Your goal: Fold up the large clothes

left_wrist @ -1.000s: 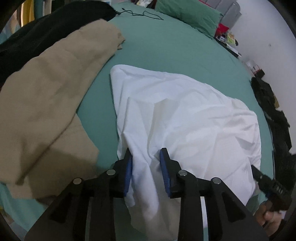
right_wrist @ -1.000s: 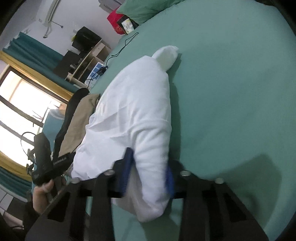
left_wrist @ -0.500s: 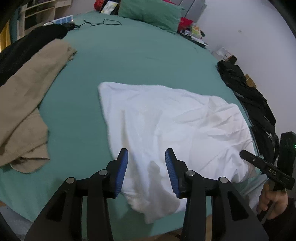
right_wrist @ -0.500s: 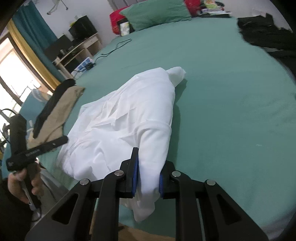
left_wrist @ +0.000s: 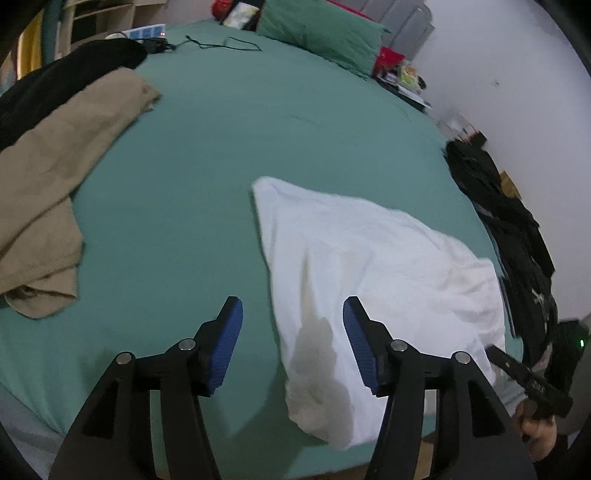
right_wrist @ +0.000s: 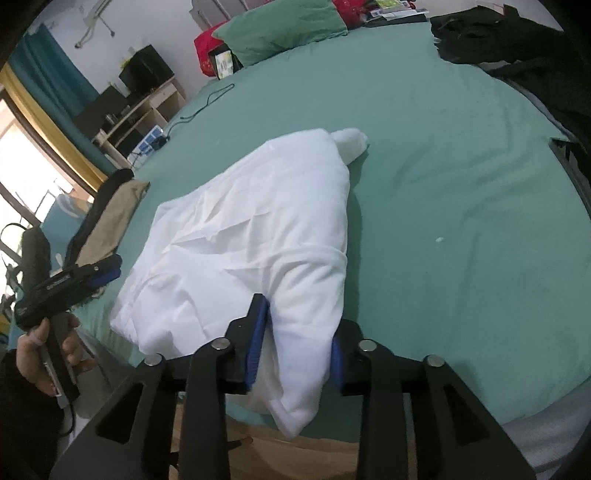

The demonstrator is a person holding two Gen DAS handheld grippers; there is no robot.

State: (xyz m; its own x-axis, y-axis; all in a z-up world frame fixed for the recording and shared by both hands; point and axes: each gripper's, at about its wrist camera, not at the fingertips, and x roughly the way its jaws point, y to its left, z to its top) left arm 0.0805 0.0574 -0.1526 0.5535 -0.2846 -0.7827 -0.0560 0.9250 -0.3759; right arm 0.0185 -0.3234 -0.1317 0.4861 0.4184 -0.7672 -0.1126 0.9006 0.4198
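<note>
A large white garment (left_wrist: pixel 369 258) lies crumpled on the green bed (left_wrist: pixel 221 147), its near corner drooping over the front edge. My left gripper (left_wrist: pixel 293 332) hovers above that corner with its jaws wide and still opening; the cloth lies below them, untouched. In the right wrist view the white garment (right_wrist: pixel 251 229) runs away from me, and a thick fold of it fills my right gripper (right_wrist: pixel 297 343). Those jaws are opening, with fabric still against both pads. The left gripper (right_wrist: pixel 79 275) shows at the far left in a hand.
A tan garment (left_wrist: pixel 48 177) and a black one (left_wrist: pixel 66 74) lie on the bed's left side. More black clothes (left_wrist: pixel 509 229) pile along the right edge. A green pillow (left_wrist: pixel 325 33) and a thin cable (left_wrist: pixel 221 40) sit at the far end. Shelves (right_wrist: pixel 140 110) stand beyond.
The left jaws let go of the garment's corner and spread wide. Both grippers drew back toward the bed's near edge. The right jaws widened around the fold they pinched.
</note>
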